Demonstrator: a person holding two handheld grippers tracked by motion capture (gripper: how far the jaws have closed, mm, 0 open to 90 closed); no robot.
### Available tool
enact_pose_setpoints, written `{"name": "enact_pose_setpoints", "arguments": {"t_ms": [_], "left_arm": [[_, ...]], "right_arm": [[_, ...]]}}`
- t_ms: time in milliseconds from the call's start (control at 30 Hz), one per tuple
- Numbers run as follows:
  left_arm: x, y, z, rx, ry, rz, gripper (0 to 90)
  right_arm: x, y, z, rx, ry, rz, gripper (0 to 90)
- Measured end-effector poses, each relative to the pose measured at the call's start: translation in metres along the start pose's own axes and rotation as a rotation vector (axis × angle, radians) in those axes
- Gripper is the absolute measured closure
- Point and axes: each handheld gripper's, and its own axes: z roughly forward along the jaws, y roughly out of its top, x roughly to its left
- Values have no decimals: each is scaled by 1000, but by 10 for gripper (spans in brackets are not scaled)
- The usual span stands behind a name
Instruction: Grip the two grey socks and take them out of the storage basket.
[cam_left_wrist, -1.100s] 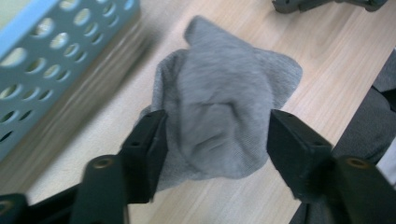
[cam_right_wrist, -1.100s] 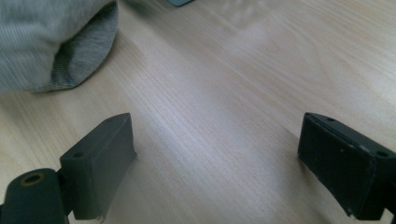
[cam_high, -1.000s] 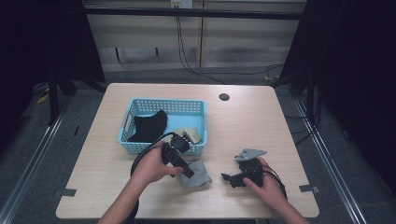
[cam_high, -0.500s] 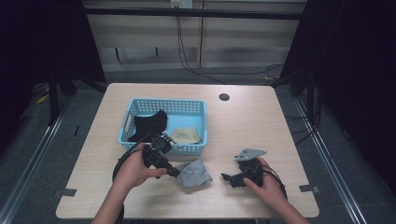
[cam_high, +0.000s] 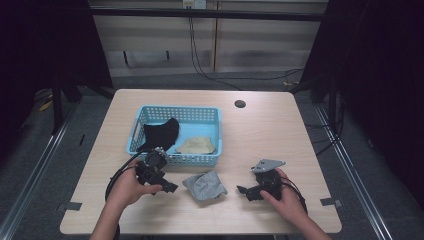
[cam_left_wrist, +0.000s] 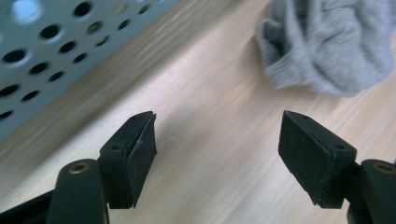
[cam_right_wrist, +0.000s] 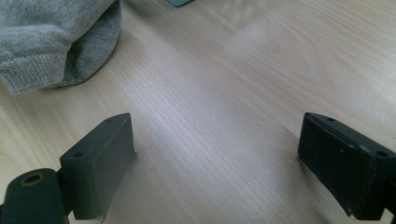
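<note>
A crumpled grey cloth (cam_high: 205, 185) lies on the wooden table (cam_high: 260, 135), just in front of a blue basket (cam_high: 200, 160). My left gripper (cam_high: 170, 189) sits a short way to its left, pointing at it. Its jaws have just been opening, and in the left gripper view (cam_left_wrist: 217, 149) they stand open with bare wood between them, the grey cloth (cam_left_wrist: 327, 46) ahead and the basket wall (cam_left_wrist: 56, 46) at the left. My right gripper (cam_high: 241, 191) rests to the cloth's right, open (cam_right_wrist: 219, 163), with the cloth (cam_right_wrist: 51, 37) lying beyond its pads.
The basket holds a black cloth (cam_high: 162, 132) and a beige cloth (cam_high: 196, 145). A dark round hole (cam_high: 240, 104) sits near the table's far edge. Cables hang behind the table, and dark frames stand at both sides.
My left gripper has drawn back to the left, away from the grey cloth, which stays lying on the table. The right hand has kept still.
</note>
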Motion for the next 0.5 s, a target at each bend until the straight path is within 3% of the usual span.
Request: {"name": "enact_pose_setpoints", "arguments": {"t_ms": [267,367,500], "left_arm": [[18,-15,6,-25,32,-3,273],[20,-18,8,-24,38,14,268],[21,-18,9,-31,35,4,266]], "right_arm": [[0,0,0,0,0,-1,104],[0,0,0,1,0,-1,104],[0,0,0,0,0,-1,104]]}}
